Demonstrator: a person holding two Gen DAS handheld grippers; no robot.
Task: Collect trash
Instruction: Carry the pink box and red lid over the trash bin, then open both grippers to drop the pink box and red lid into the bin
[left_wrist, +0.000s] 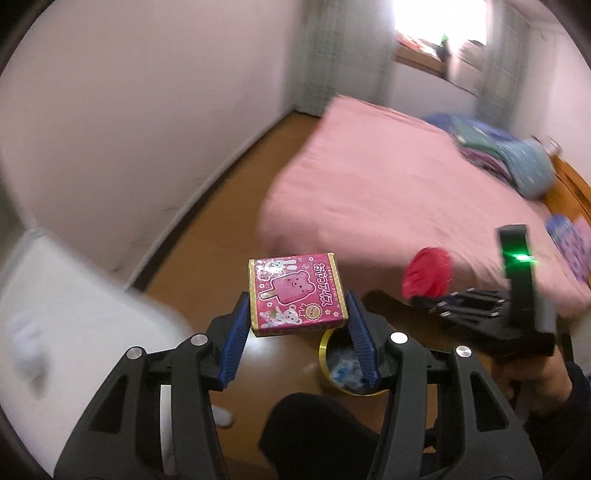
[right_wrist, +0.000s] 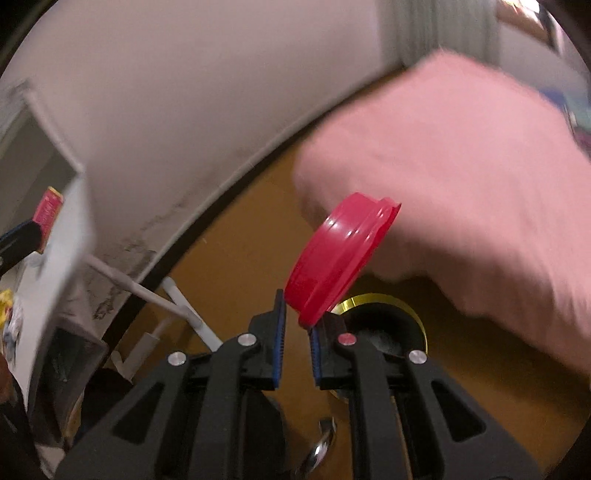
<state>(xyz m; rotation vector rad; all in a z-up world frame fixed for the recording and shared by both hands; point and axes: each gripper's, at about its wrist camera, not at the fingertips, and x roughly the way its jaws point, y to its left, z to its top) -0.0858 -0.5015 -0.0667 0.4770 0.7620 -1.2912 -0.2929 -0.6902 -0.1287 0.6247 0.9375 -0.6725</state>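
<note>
My left gripper (left_wrist: 297, 308) is shut on a pink sweets box (left_wrist: 297, 293) with a bear ice-lolly picture, its blue pads pressing the box's two sides. Just below it on the wooden floor stands a round gold-rimmed bin (left_wrist: 345, 369) with crumpled wrappers inside. My right gripper (right_wrist: 297, 314) is shut on the rim of a red plastic lid (right_wrist: 338, 254), which tilts up and to the right above the same gold-rimmed bin (right_wrist: 384, 306). In the left wrist view the right gripper (left_wrist: 424, 301) shows at the right with the red lid (left_wrist: 428, 273).
A bed with a pink sheet (left_wrist: 388, 184) fills the right side, with folded clothes (left_wrist: 517, 158) at its far end. A white wall (left_wrist: 147, 110) runs along the left. White furniture (left_wrist: 55, 314) stands at the near left. A person's hand (left_wrist: 532, 376) holds the right gripper.
</note>
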